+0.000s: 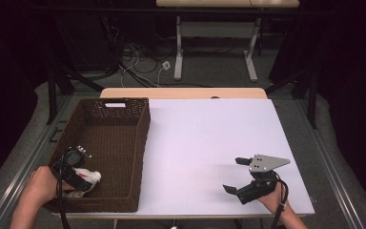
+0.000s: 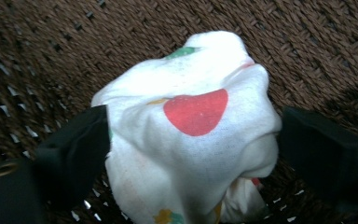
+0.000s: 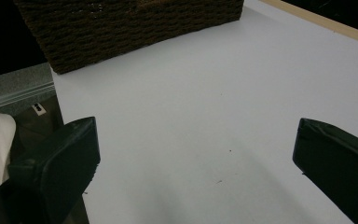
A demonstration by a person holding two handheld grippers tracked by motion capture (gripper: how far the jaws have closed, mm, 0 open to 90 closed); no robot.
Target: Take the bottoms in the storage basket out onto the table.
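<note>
The left gripper view is showing a white cloth (image 2: 191, 135) bunched up between two black jaws. The cloth is wearing a big red spot, with little green and yellow marks on it too. The jaws are pressing on it from both sides, so the left gripper (image 2: 193, 140) is grasping the cloth. Brown woven basket (image 2: 307, 46) is sitting right behind the cloth.

In the high view, the cloth (image 1: 88, 178) is sitting inside the basket (image 1: 140, 157), in the near left corner. The left gripper (image 1: 74, 174) is reaching down into that corner, and a hand (image 1: 40, 186) is holding it from the near left side. The basket is dark brown and long, and it is lying on the left part of the white surface (image 1: 205, 143).

Well apart from the basket, the right gripper (image 1: 240, 174) is hanging over the near right part of the surface. It is carrying a grey three-cornered plate on top. Its jaws are standing wide apart with nothing between them, so it is released.

The right gripper view is showing its two black jaws far apart over the bare white surface (image 3: 205, 102), and the basket (image 3: 130, 28) is sitting at the far side.
</note>
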